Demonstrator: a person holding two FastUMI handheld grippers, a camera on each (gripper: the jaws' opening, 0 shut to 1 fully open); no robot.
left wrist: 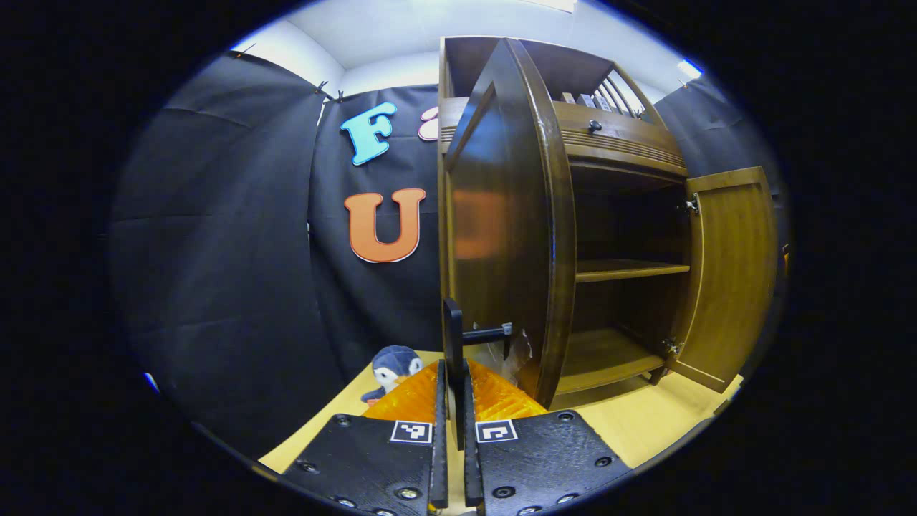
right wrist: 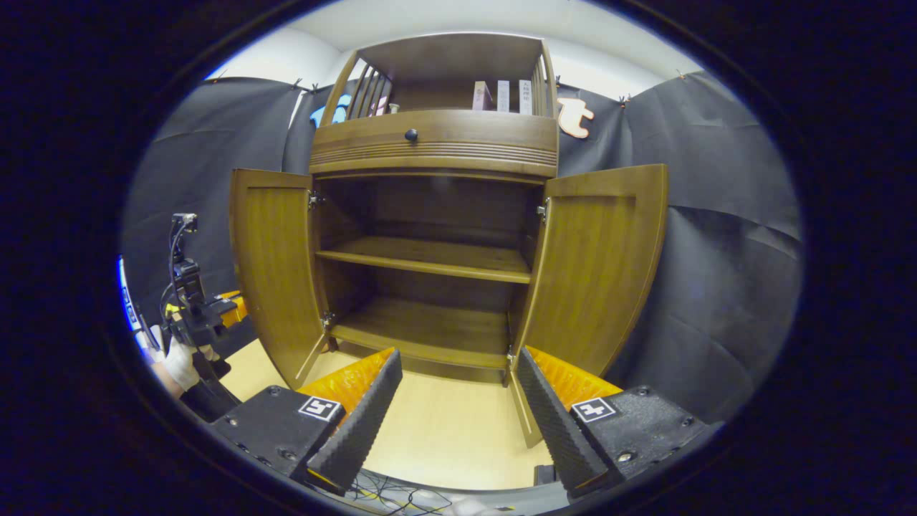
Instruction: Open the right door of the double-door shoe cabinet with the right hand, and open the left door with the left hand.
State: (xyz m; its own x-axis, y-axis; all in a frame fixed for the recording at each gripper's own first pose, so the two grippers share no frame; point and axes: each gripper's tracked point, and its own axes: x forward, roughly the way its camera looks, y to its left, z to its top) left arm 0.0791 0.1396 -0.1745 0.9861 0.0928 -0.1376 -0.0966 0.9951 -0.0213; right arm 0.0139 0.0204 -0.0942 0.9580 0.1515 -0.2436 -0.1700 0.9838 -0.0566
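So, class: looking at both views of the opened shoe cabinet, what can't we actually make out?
- Left gripper view: the left door hides the cabinet's left interior.
- Left gripper view: the plush toy is partly behind the left gripper.
- Right gripper view: the book spines are too small to read.

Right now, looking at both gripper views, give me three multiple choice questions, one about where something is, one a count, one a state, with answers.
1. Where is the plush penguin?
A. On the floor left of the left door
B. On the middle shelf
C. On the top rack

2. How many knobs does the drawer show?
A. Three
B. Two
C. One

3. How is the left gripper?
A. Wide open
B. Closed on the left door's handle
C. Gripping the right door

Answers: 1 A, the left gripper view shows it beside that door. 2 C, a single dark knob. 3 B, both fingers press the handle bar.
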